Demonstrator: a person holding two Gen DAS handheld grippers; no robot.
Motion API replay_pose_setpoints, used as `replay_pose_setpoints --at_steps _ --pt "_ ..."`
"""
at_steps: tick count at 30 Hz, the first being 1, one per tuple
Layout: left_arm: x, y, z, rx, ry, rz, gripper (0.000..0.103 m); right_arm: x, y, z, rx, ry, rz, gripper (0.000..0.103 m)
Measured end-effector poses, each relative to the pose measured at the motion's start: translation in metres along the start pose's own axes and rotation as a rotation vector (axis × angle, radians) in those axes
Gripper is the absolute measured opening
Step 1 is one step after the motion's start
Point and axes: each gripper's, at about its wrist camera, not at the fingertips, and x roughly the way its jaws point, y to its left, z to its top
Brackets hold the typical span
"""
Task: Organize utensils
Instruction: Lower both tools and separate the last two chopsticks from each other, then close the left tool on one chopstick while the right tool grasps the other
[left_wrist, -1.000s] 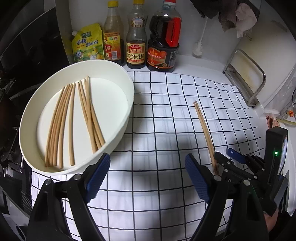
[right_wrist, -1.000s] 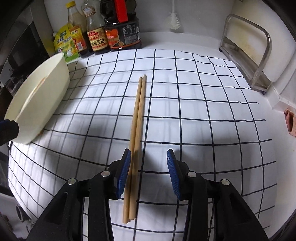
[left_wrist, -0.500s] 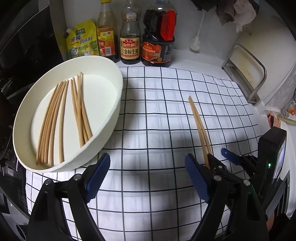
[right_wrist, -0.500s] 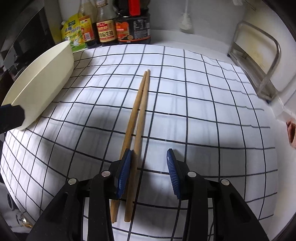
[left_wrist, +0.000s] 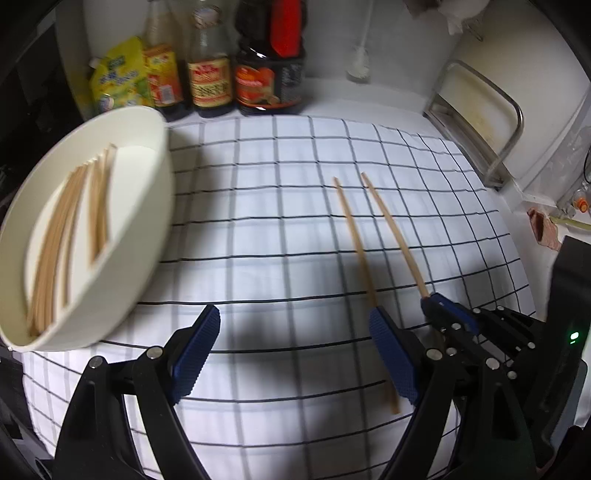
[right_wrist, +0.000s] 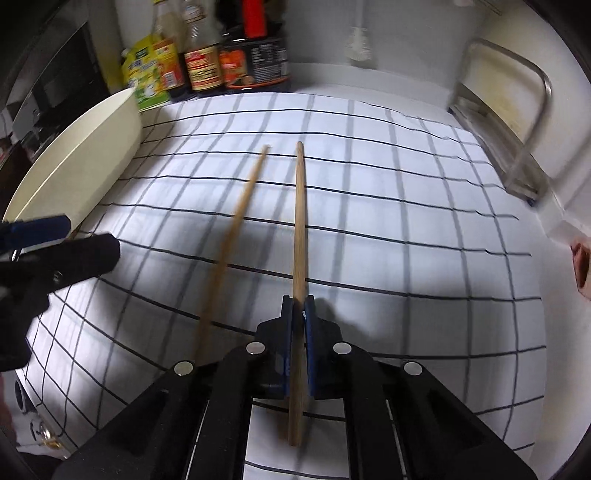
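Observation:
Two wooden chopsticks are on the checked cloth (left_wrist: 280, 229). My right gripper (right_wrist: 298, 308) is shut on one chopstick (right_wrist: 299, 221) near its rear end, and its tip points toward the bottles. The other chopstick (right_wrist: 236, 229) lies loose on the cloth just to its left. In the left wrist view the held chopstick (left_wrist: 395, 236) runs into my right gripper (left_wrist: 434, 304), and the loose chopstick (left_wrist: 354, 240) passes behind a finger (left_wrist: 395, 358) of my left gripper. My left gripper (left_wrist: 295, 350) is open and holds nothing. A white bowl (left_wrist: 162, 184) at the left holds several chopsticks (left_wrist: 70, 221).
Sauce bottles (left_wrist: 210, 74) and a yellow pouch (left_wrist: 118, 81) stand along the back wall. A metal rack (left_wrist: 491, 122) borders the cloth at the right. The bowl (right_wrist: 92, 147) overhangs the cloth's left side, close to my left gripper (right_wrist: 55, 240).
My right gripper has shut on one chopstick, and the pair has spread apart. My left gripper has moved right and down toward the loose chopstick, still open.

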Motion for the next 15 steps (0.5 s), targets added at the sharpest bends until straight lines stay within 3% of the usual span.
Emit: replay_pose_setpoints --at_steps 7,15 --pt "0.028 -0.019 -0.003 0.011 0.034 0.0 0.081 -0.008 -0.035 -0.009 0.059 -0.002 -0.013 0.006" --pt "0.043 -0.031 -0.004 0.035 0.04 0.041 0.081 -0.011 -0.042 -0.012 0.07 -0.022 0.004 0.007"
